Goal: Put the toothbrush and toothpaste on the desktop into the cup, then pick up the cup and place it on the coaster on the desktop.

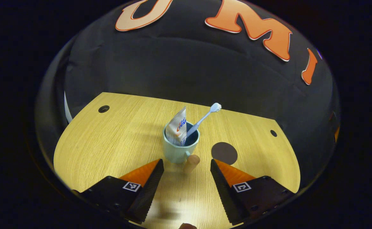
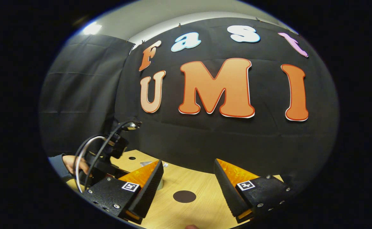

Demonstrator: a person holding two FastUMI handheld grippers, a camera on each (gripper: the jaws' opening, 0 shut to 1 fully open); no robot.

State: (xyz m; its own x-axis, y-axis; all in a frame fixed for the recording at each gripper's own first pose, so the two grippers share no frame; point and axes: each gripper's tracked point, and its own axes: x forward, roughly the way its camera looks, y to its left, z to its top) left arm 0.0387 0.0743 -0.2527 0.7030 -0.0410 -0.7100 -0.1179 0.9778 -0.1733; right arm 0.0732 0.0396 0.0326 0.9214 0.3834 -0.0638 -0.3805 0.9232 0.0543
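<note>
A pale green cup [image 1: 176, 149] stands upright on the wooden desktop [image 1: 116, 140], its wooden handle [image 1: 191, 163] pointing toward me. Inside it lean a toothpaste tube [image 1: 178, 126] and a light blue toothbrush [image 1: 203, 119], bristles up. A dark round coaster [image 1: 224, 153] lies just right of the cup. My left gripper [image 1: 186, 176] hangs open a short way in front of the handle, touching nothing. My right gripper [image 2: 188, 181] is open above the desktop, with the coaster [image 2: 184, 196] below and between its fingers. Part of the cup [image 2: 160, 183] peeks out behind its left finger.
Small round holes [image 1: 103, 109] sit near the desktop's far corners. In the right gripper view, a hand [image 2: 74, 163] holds the other gripper with looping cables [image 2: 87, 156] at the left. Black cloth walls close the booth behind the desk.
</note>
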